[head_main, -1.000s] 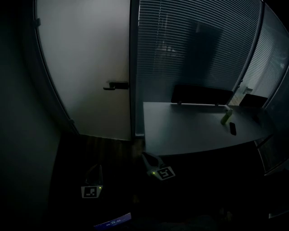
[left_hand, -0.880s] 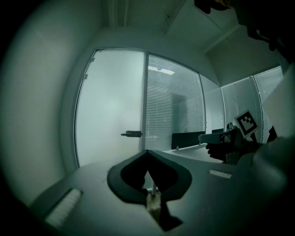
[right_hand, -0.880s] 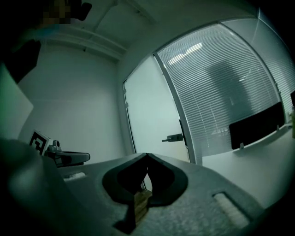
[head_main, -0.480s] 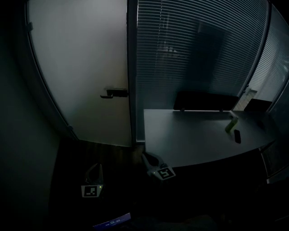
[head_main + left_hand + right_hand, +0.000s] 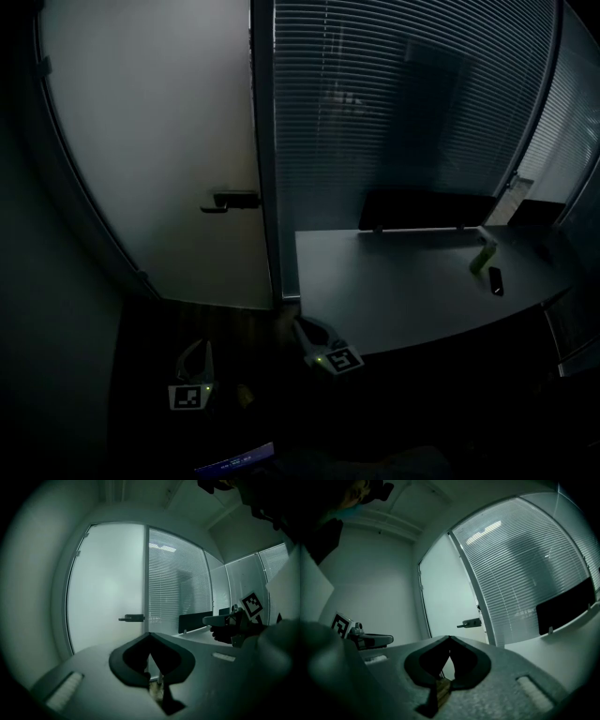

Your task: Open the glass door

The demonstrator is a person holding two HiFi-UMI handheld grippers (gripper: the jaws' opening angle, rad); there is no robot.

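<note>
The frosted glass door (image 5: 159, 141) stands closed ahead on the left, its dark lever handle (image 5: 230, 200) near the right edge by the frame. Both grippers hang low, well short of it. My left gripper (image 5: 197, 349) is shut and empty, pointing at the door (image 5: 108, 583) with the handle (image 5: 132, 618) just above its tips (image 5: 149, 633). The right gripper (image 5: 302, 325) is also shut with nothing in it. In its own view the jaws (image 5: 449, 637) meet at the tips, and the handle (image 5: 469, 622) lies up and to the right.
A grey desk (image 5: 403, 272) juts in at the right, its corner close to the right gripper. A dark phone (image 5: 495, 279) and a yellow-green object (image 5: 483, 255) lie on it, below a dark panel (image 5: 427, 211). Slatted blinds (image 5: 403, 103) cover the glass wall. The room is dim.
The door and handle look larger and nearer in the head view, and the desk has drawn closer. Both grippers keep their places low in the picture, still shut.
</note>
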